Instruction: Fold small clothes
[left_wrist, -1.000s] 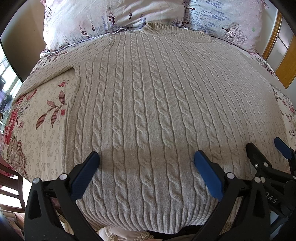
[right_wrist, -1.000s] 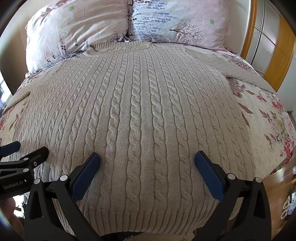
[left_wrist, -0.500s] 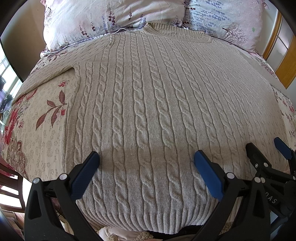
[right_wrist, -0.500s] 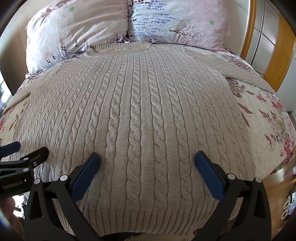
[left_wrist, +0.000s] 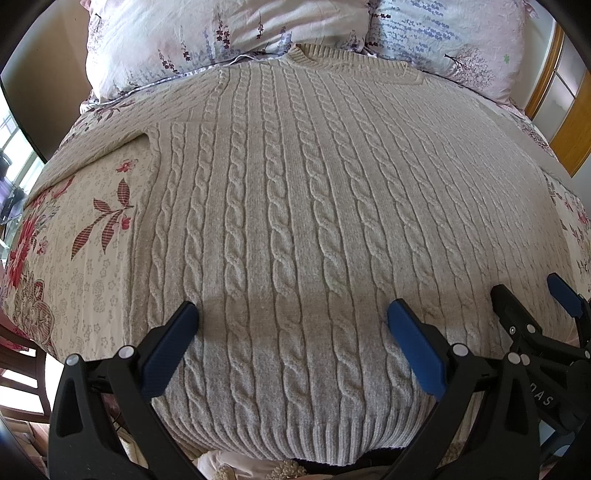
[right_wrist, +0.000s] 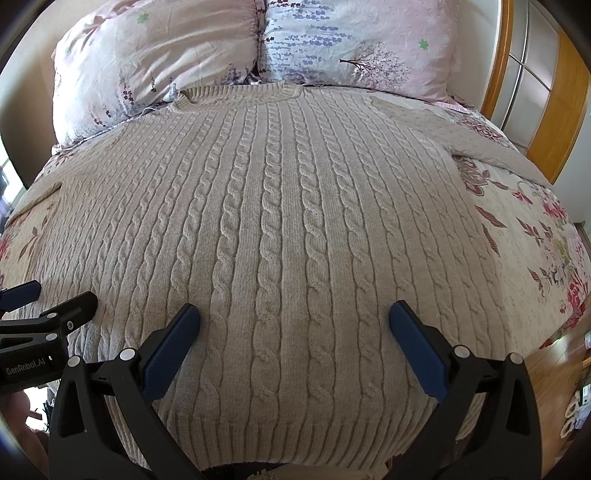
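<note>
A beige cable-knit sweater (left_wrist: 295, 221) lies flat, front up, on a floral bed, collar toward the pillows and ribbed hem nearest me. It also fills the right wrist view (right_wrist: 288, 229). Its sleeves spread out to both sides. My left gripper (left_wrist: 291, 325) is open and empty, hovering above the hem's left half. My right gripper (right_wrist: 293, 325) is open and empty above the hem's right half. The right gripper shows at the lower right of the left wrist view (left_wrist: 532, 306), and the left gripper at the lower left of the right wrist view (right_wrist: 51, 299).
Two floral pillows (right_wrist: 155, 66) (right_wrist: 354, 48) lie at the head of the bed. The floral bedspread (left_wrist: 74, 229) shows beside the sweater. A wooden-framed door (right_wrist: 535, 92) stands at the right, with wooden floor (right_wrist: 554, 369) below. A wooden chair (left_wrist: 18, 373) is at the left.
</note>
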